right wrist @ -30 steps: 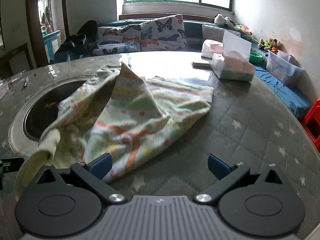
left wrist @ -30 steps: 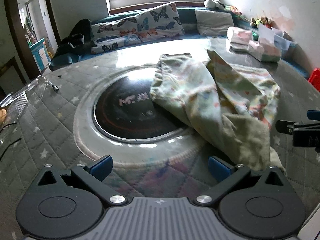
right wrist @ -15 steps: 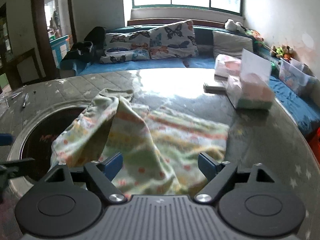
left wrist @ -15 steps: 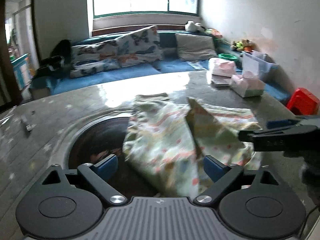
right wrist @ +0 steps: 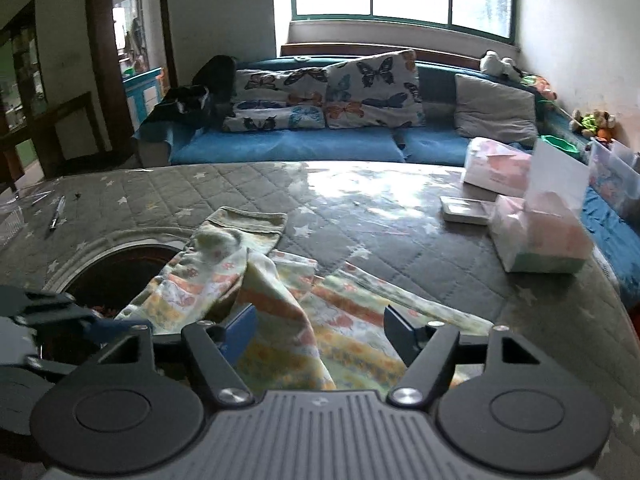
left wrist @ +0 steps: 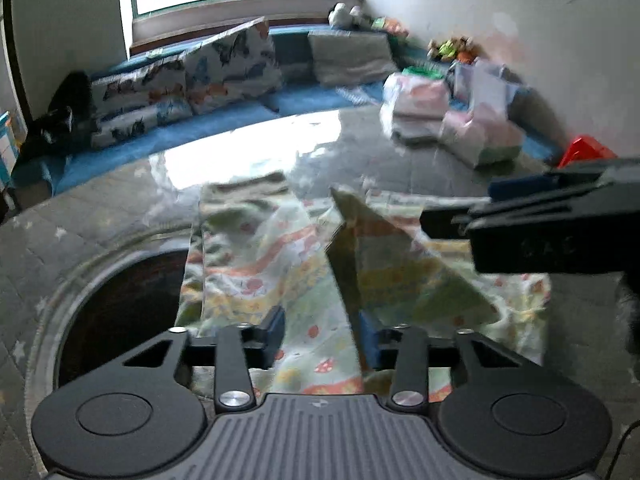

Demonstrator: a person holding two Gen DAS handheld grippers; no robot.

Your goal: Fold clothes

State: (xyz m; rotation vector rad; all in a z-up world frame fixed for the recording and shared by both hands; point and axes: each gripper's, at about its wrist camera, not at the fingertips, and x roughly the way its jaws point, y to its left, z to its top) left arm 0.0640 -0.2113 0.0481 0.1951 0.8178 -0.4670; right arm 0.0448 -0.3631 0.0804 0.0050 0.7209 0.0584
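Both tongs hang over the patterned garment [left wrist: 280,264], and we use that garment as our landmark. Our left tongs [left wrist: 322,336] have just been closing and now stand narrow, with a raised fold of the cloth between the blue pads; we cannot tell whether the pads press on it. Our right tongs [right wrist: 318,330] have also been closing, yet they stand fairly wide, the cloth lying between and below the fingers without touching the pads.

Around the garment, a dark round inset [right wrist: 120,268] sunk in the table [right wrist: 400,232] lies under its left part. Beyond it to the right stand a tissue box [right wrist: 540,236] and a pink soft pack [right wrist: 496,164], with a flat pale card [right wrist: 466,210] between them. A pen [right wrist: 56,214] lies well off to the left. Behind the table runs a blue sofa [right wrist: 288,148] with butterfly cushions [right wrist: 372,88] and a grey cushion [right wrist: 494,108]. Nothing stands between either tongs and the cloth.

The garment is soft, crumpled knit, pale green with orange and yellow bands and small prints, one ribbed cuff [right wrist: 248,220] pointing away from us. The table wears a grey quilted cover with white stars under a glossy clear sheet.
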